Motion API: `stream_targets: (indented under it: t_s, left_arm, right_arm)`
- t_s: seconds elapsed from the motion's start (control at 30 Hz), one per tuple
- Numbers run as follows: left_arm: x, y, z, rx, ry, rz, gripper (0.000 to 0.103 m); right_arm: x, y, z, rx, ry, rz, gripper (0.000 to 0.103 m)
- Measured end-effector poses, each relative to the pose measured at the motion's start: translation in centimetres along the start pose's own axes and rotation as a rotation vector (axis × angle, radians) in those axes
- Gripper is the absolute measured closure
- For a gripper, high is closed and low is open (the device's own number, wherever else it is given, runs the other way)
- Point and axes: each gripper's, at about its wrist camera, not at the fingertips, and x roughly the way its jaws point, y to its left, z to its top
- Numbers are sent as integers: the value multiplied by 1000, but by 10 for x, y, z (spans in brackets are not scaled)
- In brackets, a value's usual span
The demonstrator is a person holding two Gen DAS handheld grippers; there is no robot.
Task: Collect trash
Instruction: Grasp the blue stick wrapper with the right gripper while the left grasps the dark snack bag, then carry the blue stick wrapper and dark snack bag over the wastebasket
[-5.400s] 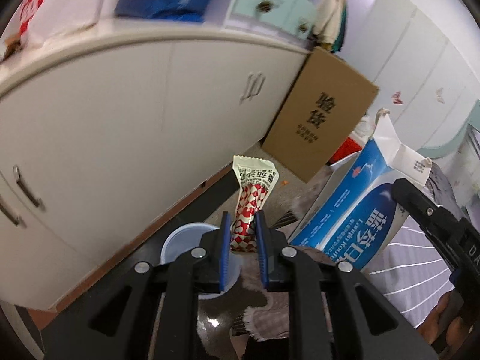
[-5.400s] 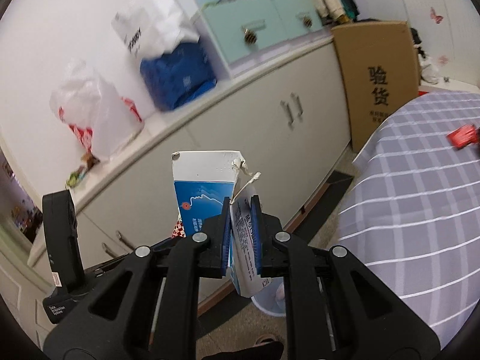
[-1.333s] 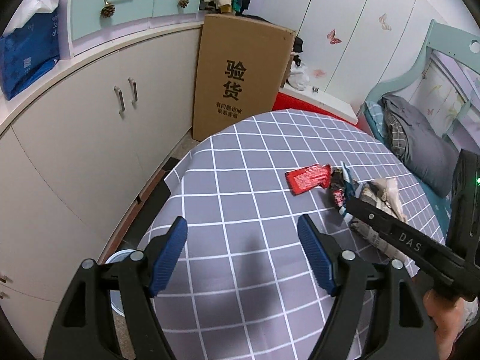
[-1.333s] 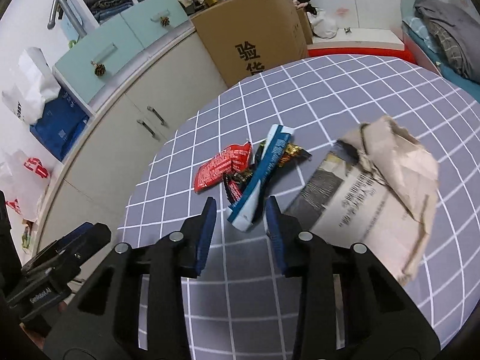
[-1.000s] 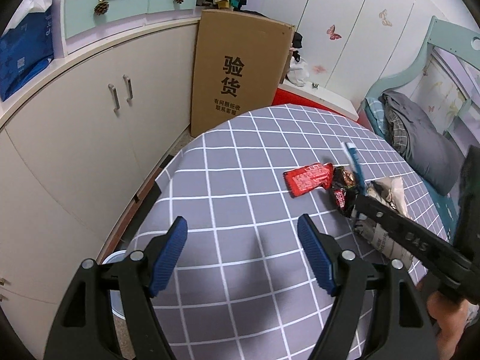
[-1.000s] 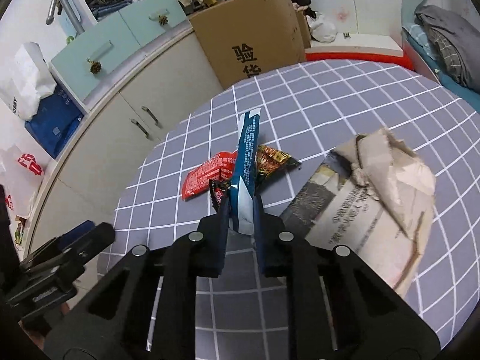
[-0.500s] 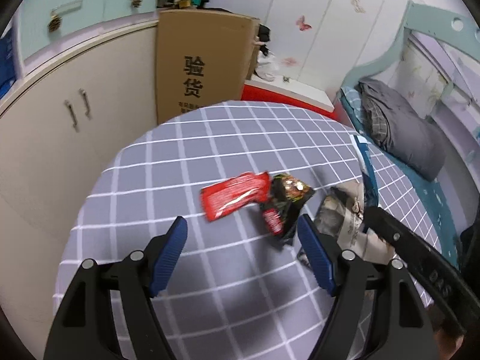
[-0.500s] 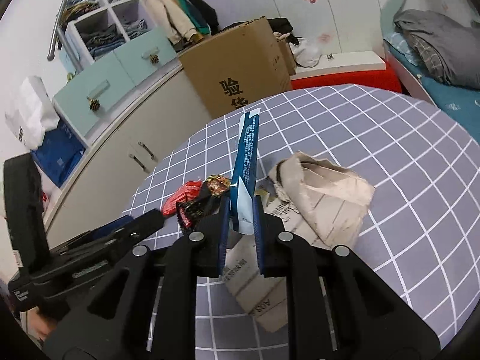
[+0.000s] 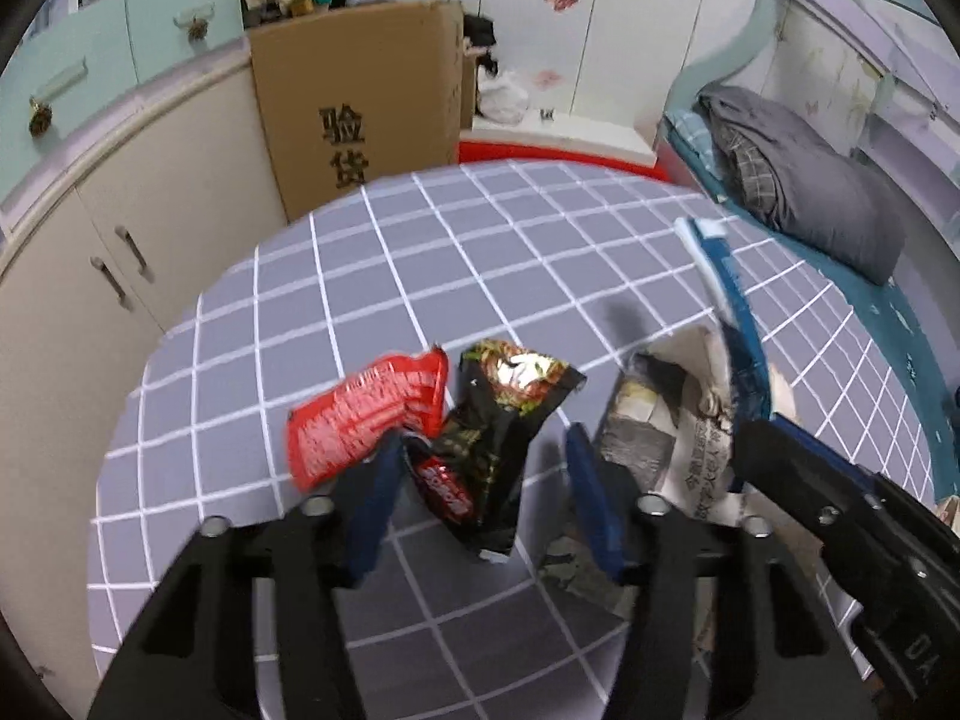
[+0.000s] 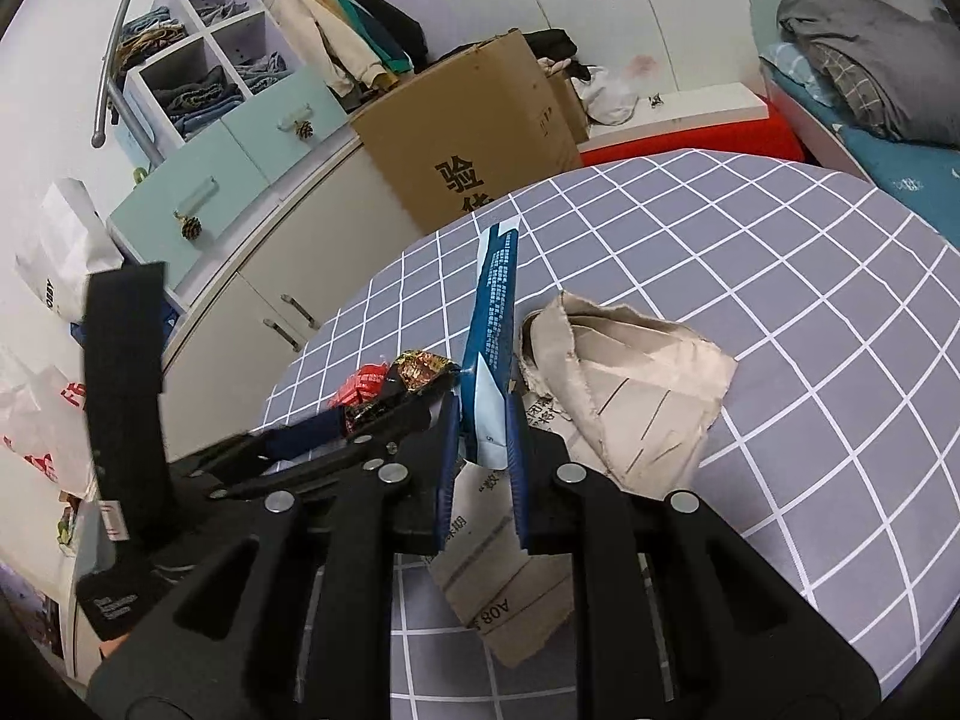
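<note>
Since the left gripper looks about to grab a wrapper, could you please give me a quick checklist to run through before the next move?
1. Black wrapper between the left gripper jaws: ok, jaws closing around it.
2. Pads pressing on it yet: not ok, gaps still show.
3. Red wrapper clear of the left pad: cannot tell, its edge lies right beside it.
4. Right gripper shut on the blue packet: ok.
5. Crumpled paper on the table, not yet collected: ok.
</note>
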Motion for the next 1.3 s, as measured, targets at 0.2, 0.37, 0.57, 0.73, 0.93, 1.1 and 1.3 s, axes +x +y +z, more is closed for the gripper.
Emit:
stream_targets:
  t_s: [0.2, 0.37, 0.57, 0.73, 0.93, 1.1, 1.3]
  left_arm:
    - [-5, -1, -6, 12, -22, 32, 85]
    - [-15, -1, -14, 7, -39, 23, 87]
    - [-38, 0, -26, 10, -93, 26, 87]
    - [-56, 5, -34, -6, -120, 5, 88]
    - [-80, 11, -47, -18, -155, 1, 88]
    - [-102, 23, -62, -30, -182, 8, 88]
    - [-137, 45, -86, -60, -242, 37, 88]
  right_arm:
    - [0, -2, -1, 10, 6, 21, 88]
    - [-4, -4, -1, 22, 0, 44, 88]
    - [-5, -3, -3, 22, -3, 82, 88]
    - [-7, -1, -3, 12, -15, 97, 87]
    - [-13, -5, -1, 32, -36, 138, 87]
    - [-20, 8, -3, -21, -51, 106, 87]
    - [-34, 35, -22, -68, -49, 116, 87]
